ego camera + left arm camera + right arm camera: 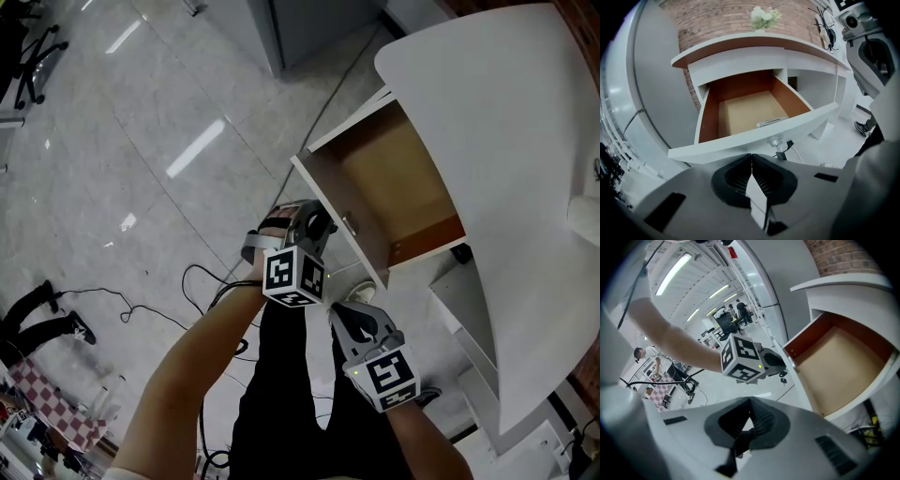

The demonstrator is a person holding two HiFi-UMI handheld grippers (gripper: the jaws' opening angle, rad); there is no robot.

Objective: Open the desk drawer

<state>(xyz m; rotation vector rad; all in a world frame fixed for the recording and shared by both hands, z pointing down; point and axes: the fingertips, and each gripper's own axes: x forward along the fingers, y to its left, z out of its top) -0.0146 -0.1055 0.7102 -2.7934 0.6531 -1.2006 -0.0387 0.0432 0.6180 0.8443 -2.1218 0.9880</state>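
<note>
Under desk (pixel 506 141), drawer (pixel 394 178) stands pulled well out. Left gripper (pixel 751 158) pinched together on nothing, just short of knob (pixel 776 140); right gripper (pixel 750 401) likewise closed, empty. Judged: light, stiff box on runners; grip small, likely slippery knob.

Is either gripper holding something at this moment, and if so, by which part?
Nothing is held. The left gripper is shut with empty jaws, just short of the drawer knob, not on it. The right gripper is also shut on nothing.
</note>
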